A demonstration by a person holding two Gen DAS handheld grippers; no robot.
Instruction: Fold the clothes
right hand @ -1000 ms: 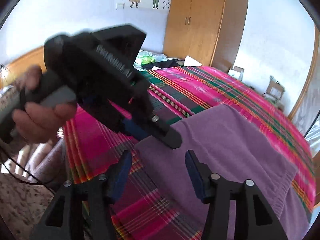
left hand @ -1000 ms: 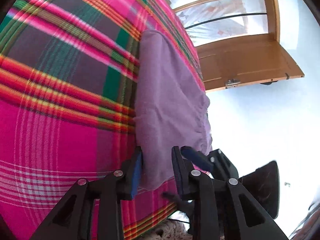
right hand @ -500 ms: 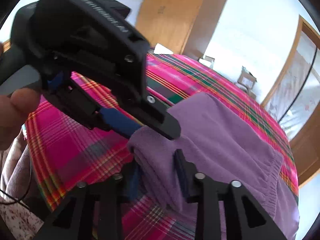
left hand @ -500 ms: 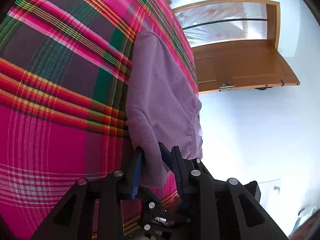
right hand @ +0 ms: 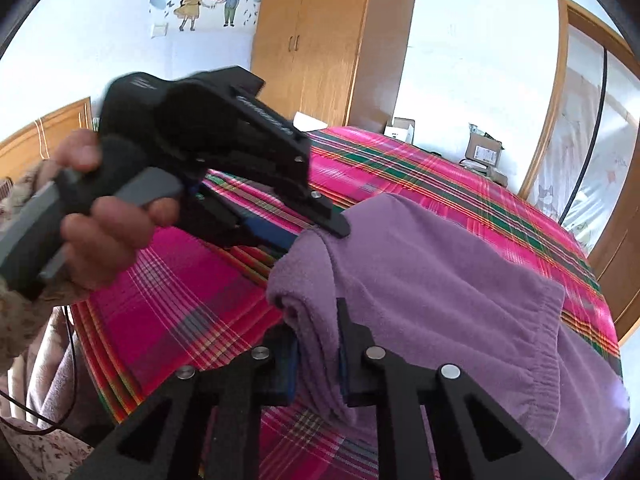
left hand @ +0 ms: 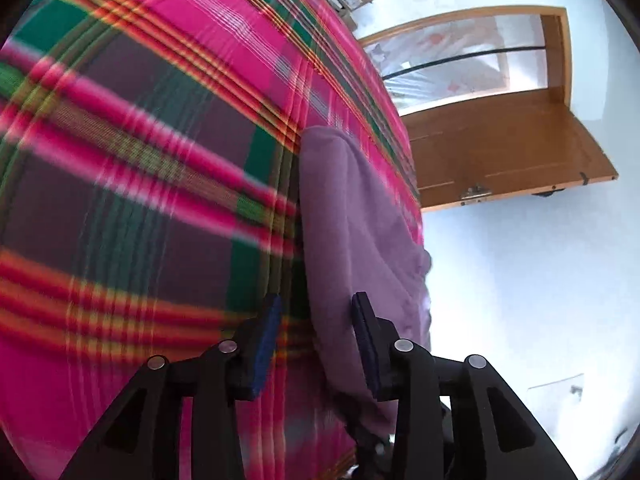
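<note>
Garment: purple sweater (right hand: pixel 440 288) on plaid bedspread (right hand: pixel 192 296), frame centre-right.
Right gripper (right hand: pixel 318 344): pinching bunched near edge, likely to carry a fold.
Left gripper (left hand: pixel 316 340): spread, straddling same edge.

The garment (right hand: pixel 432 288) lies on the bed (right hand: pixel 192 304), near its edge. The right gripper (right hand: pixel 318 344) sits at the garment's near corner; the left gripper (right hand: pixel 304 228) is just beyond, at the same edge. Behind the bed stand a wardrobe (right hand: pixel 320 36) and boxes (right hand: pixel 482 152); a door (left hand: pixel 500 148) is right.
</note>
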